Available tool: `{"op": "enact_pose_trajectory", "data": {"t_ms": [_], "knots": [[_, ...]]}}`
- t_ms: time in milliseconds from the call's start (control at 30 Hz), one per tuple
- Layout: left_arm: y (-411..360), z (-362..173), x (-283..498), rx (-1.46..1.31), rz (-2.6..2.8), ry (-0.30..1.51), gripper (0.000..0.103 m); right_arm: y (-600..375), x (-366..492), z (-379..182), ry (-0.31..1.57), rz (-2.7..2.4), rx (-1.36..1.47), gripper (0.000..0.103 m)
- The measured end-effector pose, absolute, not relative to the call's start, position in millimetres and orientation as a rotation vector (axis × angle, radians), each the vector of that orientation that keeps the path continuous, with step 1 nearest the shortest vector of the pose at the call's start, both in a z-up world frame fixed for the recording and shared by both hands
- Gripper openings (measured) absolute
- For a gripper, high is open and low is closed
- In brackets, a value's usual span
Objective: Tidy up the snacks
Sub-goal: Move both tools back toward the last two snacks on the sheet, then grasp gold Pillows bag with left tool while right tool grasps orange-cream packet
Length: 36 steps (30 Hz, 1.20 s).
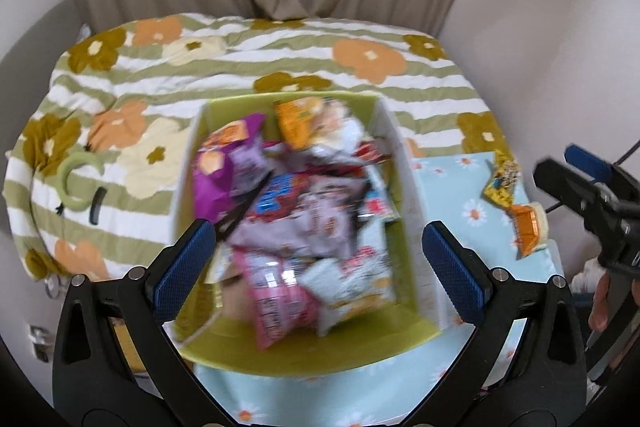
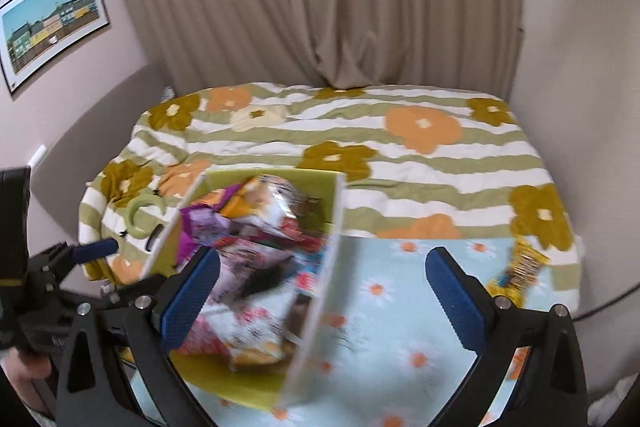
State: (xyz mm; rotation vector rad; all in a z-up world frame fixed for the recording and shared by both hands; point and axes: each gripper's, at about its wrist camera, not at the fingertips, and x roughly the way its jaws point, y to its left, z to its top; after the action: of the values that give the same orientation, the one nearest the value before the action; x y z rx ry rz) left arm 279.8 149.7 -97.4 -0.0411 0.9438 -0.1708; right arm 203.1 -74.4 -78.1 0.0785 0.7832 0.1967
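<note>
While most snack packets already fill the green box (image 1: 304, 351), both hand-held grippers, left (image 1: 316, 267) and right (image 2: 322, 291), gape wide and empty, leaving the yellow packet (image 1: 502, 181) and orange packet (image 1: 526, 229) outside on the bed.

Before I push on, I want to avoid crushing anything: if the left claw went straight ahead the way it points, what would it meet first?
Probably the heap of snack packets inside the green box. The open left claw points down into it, the pink packet nearest, though blur leaves depth unclear.
</note>
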Motion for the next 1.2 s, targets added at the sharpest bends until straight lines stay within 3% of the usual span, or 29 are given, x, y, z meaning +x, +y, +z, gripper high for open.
{"op": "enact_pose_trajectory", "data": {"t_ms": [600,867,1200], "knots": [[-104,-120,326,0.069,-0.43,0.987,0.102,-283,147,-137,0.886,-0.099,0.119,0.102],[-214,-185,376,0.146,-0.503,1.098,0.102,-330,153,-179,0.94,-0.098,0.159,0.102],[-276,-279,423,0.276,-0.55,1.207,0.1,-329,180,-241,1.026,-0.085,0.14,0.102]]}}
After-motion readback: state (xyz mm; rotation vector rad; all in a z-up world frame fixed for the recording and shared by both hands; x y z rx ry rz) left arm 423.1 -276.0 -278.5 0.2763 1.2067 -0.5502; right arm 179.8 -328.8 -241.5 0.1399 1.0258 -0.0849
